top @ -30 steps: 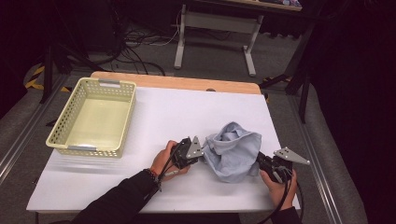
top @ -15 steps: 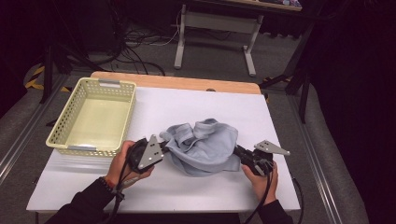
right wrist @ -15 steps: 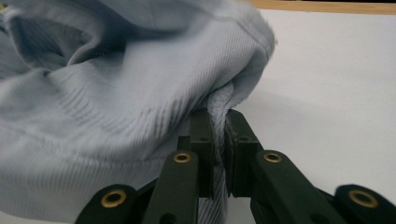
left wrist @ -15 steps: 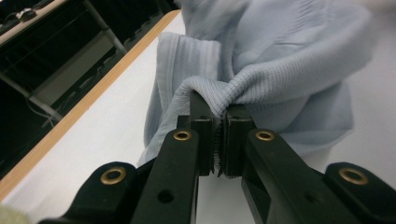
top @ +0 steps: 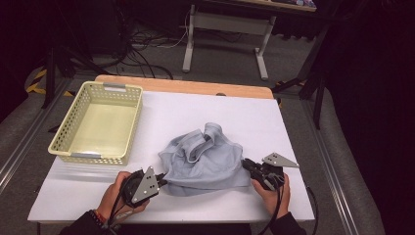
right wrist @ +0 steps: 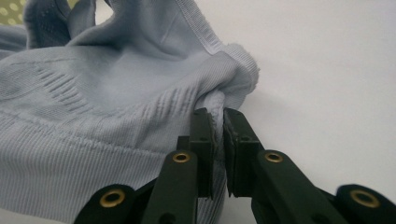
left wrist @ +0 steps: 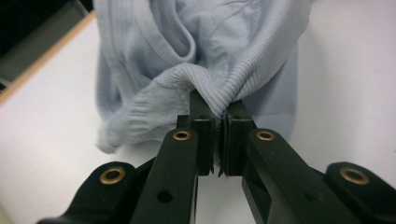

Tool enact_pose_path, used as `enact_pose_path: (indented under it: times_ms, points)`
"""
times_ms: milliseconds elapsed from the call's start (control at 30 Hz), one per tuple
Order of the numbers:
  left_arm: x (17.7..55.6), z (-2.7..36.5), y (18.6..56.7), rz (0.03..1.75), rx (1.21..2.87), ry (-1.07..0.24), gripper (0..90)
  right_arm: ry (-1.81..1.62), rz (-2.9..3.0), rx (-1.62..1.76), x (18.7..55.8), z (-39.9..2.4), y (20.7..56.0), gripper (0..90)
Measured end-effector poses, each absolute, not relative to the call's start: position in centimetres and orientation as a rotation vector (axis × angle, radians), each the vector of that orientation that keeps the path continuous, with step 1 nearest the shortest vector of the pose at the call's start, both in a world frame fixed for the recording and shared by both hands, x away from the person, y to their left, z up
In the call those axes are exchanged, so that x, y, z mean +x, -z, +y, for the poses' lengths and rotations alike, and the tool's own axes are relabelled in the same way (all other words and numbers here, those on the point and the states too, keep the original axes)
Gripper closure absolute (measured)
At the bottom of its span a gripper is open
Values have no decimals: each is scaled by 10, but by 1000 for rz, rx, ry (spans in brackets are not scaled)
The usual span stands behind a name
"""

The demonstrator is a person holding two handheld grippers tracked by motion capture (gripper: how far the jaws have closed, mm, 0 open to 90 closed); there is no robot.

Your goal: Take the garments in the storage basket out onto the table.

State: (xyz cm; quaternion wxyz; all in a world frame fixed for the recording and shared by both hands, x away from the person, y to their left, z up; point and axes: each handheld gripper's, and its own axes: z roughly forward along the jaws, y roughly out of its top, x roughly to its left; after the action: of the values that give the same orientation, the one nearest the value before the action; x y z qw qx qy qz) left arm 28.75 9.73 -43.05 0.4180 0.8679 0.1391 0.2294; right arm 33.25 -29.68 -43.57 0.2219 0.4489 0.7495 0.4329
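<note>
A pale blue knitted garment lies rumpled on the white table, stretched along the near side between both hands. My left gripper is shut on its ribbed hem at the lower left corner. At the lower right corner my right gripper is shut on a bunched fold of the cloth. Both pairs of jaws stand nearly together with fabric pinched between the pads. The upper part of the garment bulges up in folds.
A pale yellow perforated basket stands empty at the table's left. A wooden strip runs along the far edge. Beyond the table are cables and a stand's metal legs on the floor. The table's near edge runs just below both hands.
My left gripper has pulled its corner of the garment far to the left, and the right one drifted slightly left. The balled-up cloth has been drawn out wide and flatter between them.
</note>
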Motion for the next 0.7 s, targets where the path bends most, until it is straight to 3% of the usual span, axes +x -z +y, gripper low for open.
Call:
enact_pose_path:
  times_ms: [233, 300, 433, 467, 567, 700]
  points:
    - [280, 101, 442, 362, 2213, -539, 855, -1223, 2060, 1271, 320, -311, 438, 807]
    - [279, 104, 446, 381, 2229, -542, 855, -1258, 2037, 1229, 324, -307, 433, 670]
    - [281, 107, 451, 394, 2254, -561, 855, -1282, 2069, 1158, 330, -297, 429, 592]
    - [283, 109, 453, 404, 2255, -547, 855, -1251, 2093, 1082, 338, -288, 429, 539]
    - [283, 109, 457, 414, 2267, -524, 854, -1238, 2171, 1081, 353, -280, 434, 476]
    - [283, 111, 461, 427, 2284, -532, 854, -1180, 2246, 1050, 373, -271, 441, 475]
